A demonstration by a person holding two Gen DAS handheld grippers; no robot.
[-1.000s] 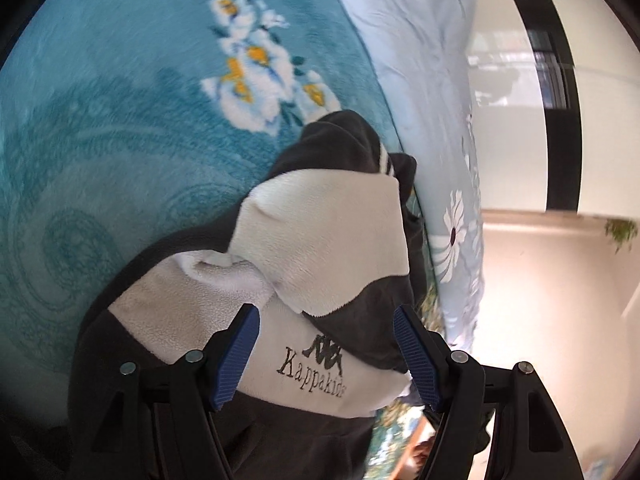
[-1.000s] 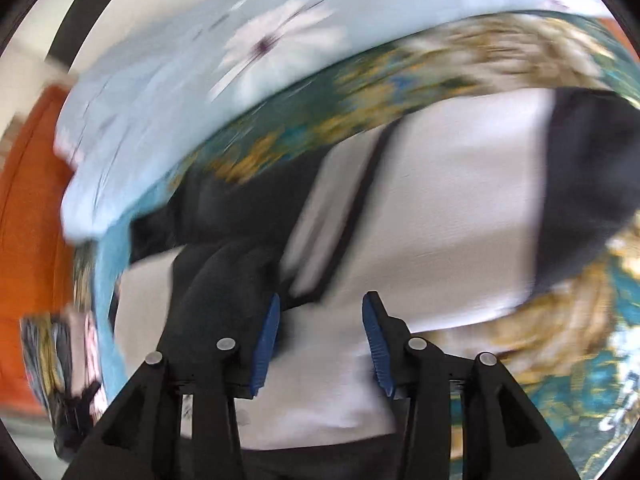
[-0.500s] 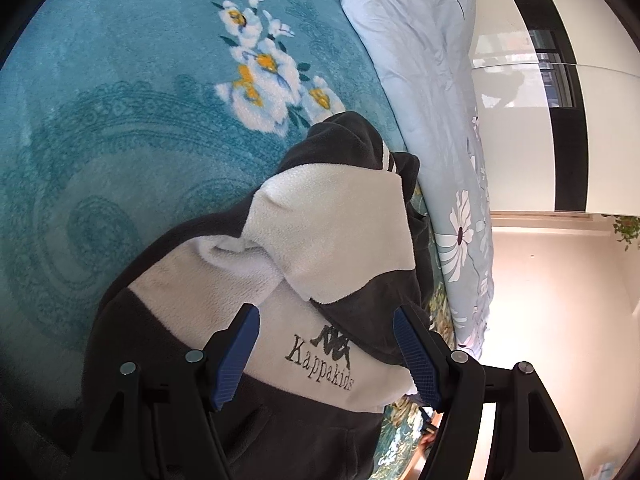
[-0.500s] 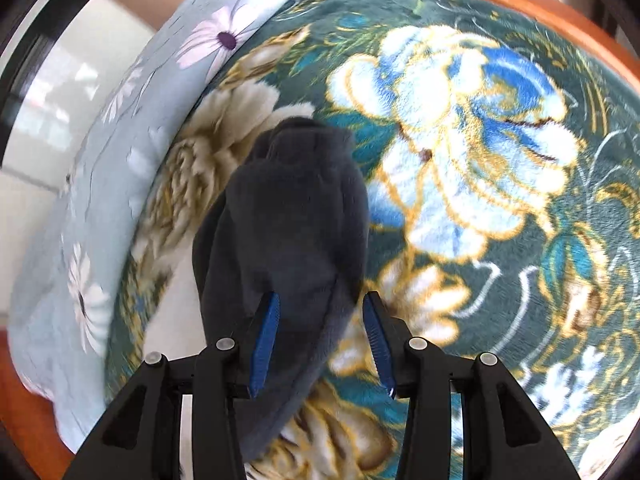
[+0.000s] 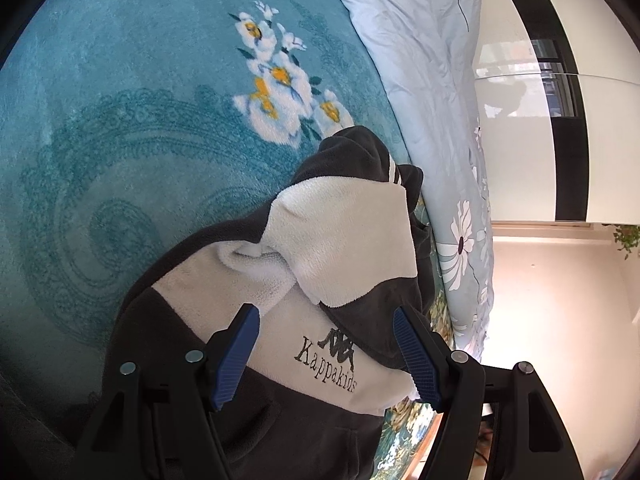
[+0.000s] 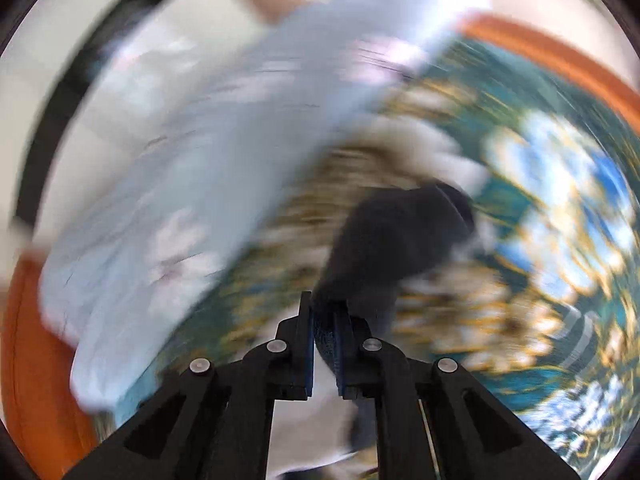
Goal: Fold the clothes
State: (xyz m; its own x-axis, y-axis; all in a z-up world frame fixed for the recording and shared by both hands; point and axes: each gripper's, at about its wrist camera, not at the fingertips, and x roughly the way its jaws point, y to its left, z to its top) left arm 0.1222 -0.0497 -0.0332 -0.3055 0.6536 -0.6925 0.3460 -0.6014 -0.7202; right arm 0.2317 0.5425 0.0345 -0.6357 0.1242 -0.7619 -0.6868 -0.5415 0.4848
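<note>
A dark grey and white fleece hoodie (image 5: 320,264) with a "Kappakids" logo lies crumpled on a teal floral blanket (image 5: 120,120). My left gripper (image 5: 328,352) is open, its blue pads on either side of the logo, just above the fabric. In the blurred right wrist view, my right gripper (image 6: 325,336) is shut on the hoodie's dark grey sleeve (image 6: 396,236), which stretches away from the jaws over a green and gold flowered blanket (image 6: 520,240).
A pale blue duvet (image 5: 420,60) with daisy prints lies along the far side of the blanket; it also shows in the right wrist view (image 6: 192,184). An orange wooden bed edge (image 6: 560,56) borders the flowered blanket. A white wall and dark window frame (image 5: 568,140) stand beyond.
My right gripper has closed on the dark sleeve and is swinging fast, blurring its view. My left gripper has stayed open over the hoodie with little movement.
</note>
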